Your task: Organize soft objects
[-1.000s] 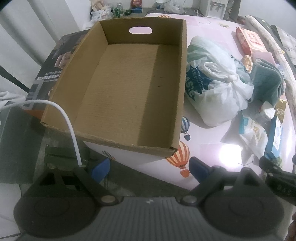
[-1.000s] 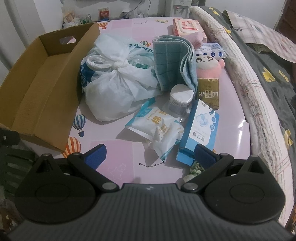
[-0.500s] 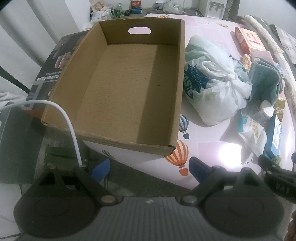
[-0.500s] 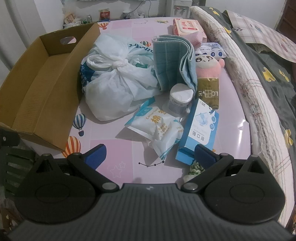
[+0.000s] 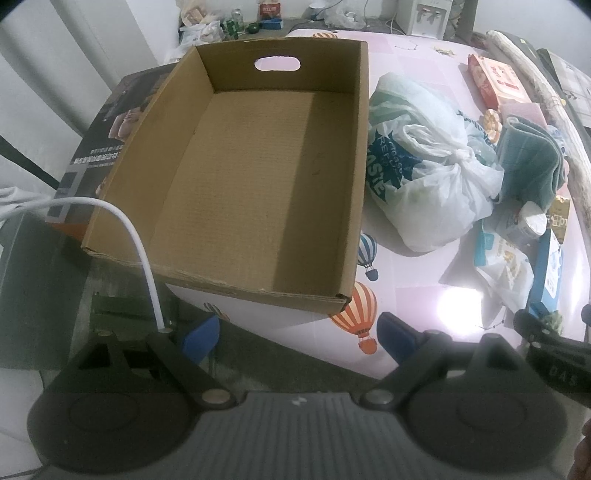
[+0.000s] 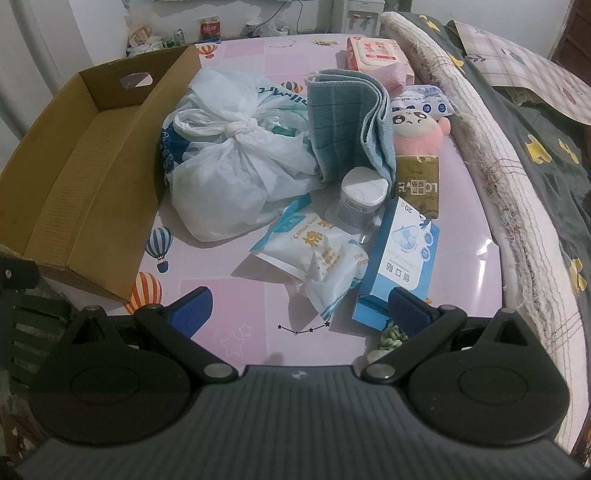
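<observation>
The white pouch (image 6: 314,254) reads "Cotton Swa"; the blue box (image 6: 400,258) shows "20".

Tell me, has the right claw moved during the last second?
Yes, slightly. In its own view the cardboard box and the white plastic bag sit a little lower than before, so the open right claw eased forward or tilted up.

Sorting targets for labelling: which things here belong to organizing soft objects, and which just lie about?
Job: cardboard box, tied plastic bag, folded teal cloth, pink plush.
Lying about: white cable, bottles beyond the table.
</observation>
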Available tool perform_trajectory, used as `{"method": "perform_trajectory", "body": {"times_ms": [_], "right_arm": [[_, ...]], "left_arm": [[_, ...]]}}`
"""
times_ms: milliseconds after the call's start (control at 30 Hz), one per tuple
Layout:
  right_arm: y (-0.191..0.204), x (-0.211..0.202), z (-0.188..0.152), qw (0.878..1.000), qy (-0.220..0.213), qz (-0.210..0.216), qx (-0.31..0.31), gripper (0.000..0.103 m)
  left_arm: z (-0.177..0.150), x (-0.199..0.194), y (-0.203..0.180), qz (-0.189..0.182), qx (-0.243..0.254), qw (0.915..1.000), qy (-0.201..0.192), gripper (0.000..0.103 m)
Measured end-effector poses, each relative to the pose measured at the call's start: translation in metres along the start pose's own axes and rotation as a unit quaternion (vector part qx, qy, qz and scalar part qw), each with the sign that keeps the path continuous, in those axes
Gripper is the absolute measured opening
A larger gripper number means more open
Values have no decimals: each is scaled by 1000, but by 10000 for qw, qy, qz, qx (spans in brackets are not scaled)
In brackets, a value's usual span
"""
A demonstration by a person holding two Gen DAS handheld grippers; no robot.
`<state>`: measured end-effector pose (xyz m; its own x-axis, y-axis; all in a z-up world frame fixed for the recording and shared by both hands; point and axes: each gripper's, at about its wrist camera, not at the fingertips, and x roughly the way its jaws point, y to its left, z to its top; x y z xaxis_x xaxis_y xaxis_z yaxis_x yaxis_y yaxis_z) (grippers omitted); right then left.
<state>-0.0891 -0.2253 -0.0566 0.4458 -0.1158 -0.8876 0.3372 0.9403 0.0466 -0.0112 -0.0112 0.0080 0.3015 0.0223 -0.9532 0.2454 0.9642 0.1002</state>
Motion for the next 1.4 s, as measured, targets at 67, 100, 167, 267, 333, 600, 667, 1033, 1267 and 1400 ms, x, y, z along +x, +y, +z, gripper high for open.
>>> {"method": "perform_trajectory", "body": {"times_ms": [67,100,167,267,333,600,667,1033,1267,1400], "right_arm": [[0,0,0,10000,1,3,4,102],[0,0,0,10000,0,6,5,102],[0,0,0,10000,3,1,3,102],[0,0,0,10000,4,4,4,102],[0,0,-1,10000,3,3,2,102],[0,3,-3,10000,5,43,15,102],[-1,4,-4,10000,9,64,28,102],[-28,1,-19,9995,51,133,268,102],[-72,9,-40,9994,183,-51,284,102],[-100,32,-49,9996,232,-155,91,102]], "left_arm": [[0,0,0,2,-2,10000,-1,93],[0,0,0,2,-2,10000,2,93],[0,0,0,2,-9,10000,3,93],[0,0,-1,8,-9,10000,2,93],[-1,0,0,8,-8,10000,4,93],[-5,1,-2,52,9,10000,-7,93],[-5,1,-3,55,6,10000,4,93],[-7,-2,-32,-50,243,9997,-58,93],[-5,1,-70,-205,480,9986,-52,93],[-3,9,-93,-202,543,9983,31,91]]}}
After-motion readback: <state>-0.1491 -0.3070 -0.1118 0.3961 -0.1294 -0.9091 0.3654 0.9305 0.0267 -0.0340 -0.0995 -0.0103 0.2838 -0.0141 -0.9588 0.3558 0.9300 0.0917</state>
